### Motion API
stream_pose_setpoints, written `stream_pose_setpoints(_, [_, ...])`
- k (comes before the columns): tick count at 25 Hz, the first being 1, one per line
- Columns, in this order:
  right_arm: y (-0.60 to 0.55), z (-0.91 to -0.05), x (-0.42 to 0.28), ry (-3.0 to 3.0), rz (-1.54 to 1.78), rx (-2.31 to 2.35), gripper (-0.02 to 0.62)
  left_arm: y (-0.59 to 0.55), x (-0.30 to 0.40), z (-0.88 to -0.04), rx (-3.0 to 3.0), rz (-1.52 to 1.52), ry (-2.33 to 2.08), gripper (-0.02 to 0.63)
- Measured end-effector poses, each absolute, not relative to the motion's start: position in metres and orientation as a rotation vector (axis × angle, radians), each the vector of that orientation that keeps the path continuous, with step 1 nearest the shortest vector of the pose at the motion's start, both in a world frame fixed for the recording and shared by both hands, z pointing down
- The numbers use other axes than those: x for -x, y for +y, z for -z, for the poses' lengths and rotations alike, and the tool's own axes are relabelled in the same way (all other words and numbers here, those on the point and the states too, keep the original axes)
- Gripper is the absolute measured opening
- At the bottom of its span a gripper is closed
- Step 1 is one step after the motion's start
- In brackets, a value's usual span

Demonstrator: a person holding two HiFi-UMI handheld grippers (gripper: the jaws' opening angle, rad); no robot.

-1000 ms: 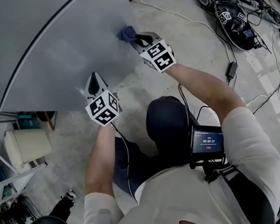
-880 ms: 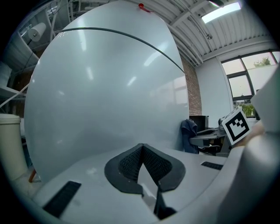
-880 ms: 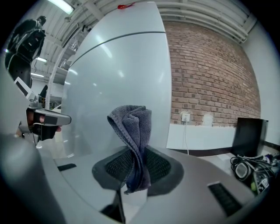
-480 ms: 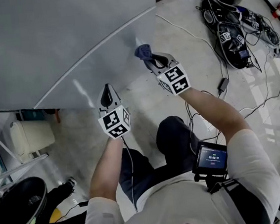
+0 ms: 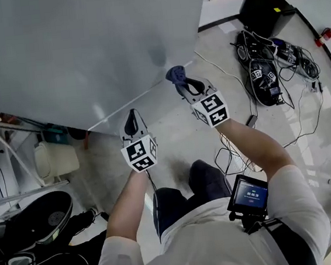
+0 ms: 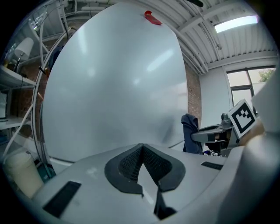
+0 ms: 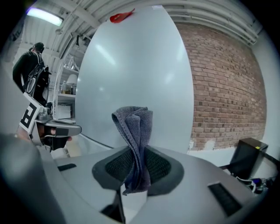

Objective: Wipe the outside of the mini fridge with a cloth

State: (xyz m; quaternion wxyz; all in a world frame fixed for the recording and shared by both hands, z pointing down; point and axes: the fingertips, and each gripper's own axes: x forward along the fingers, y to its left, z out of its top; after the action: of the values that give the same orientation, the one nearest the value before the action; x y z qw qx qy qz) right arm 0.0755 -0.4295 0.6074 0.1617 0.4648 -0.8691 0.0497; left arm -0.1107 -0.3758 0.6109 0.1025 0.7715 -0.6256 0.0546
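Observation:
The mini fridge [image 5: 86,49] is a big, smooth, pale grey surface that fills the upper left of the head view. My right gripper [image 5: 181,81] is shut on a bunched blue-grey cloth [image 5: 175,73]. The cloth tip is at the fridge's lower edge, and whether it touches I cannot tell. In the right gripper view the cloth [image 7: 133,135] stands up twisted out of the shut jaws, with the fridge [image 7: 135,74] straight ahead. My left gripper [image 5: 130,119] is shut and empty, just short of the fridge [image 6: 113,87]. The cloth [image 6: 189,131] hangs to its right.
A small red thing [image 7: 121,16] lies on top of the fridge. Tangled cables and a dark bag [image 5: 265,71] lie on the floor to the right, behind them a black box [image 5: 267,9]. A white container [image 5: 56,160] and a metal rack [image 5: 5,175] stand to the left. A brick wall [image 7: 223,87] is behind.
The right gripper has carried the cloth from the fridge's face down to its lower edge. The head view has swung, showing more of the fridge. The left gripper stays shut beside it.

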Motion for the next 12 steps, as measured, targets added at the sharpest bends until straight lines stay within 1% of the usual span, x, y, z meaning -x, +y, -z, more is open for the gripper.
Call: stream_pose_setpoints(12, [-0.444, -0.345, -0.034, -2.577, -0.024, -1.35, 0.087, -0.379, 0.162, -0.376, -2.314, -0.07, -1.896, 0.003])
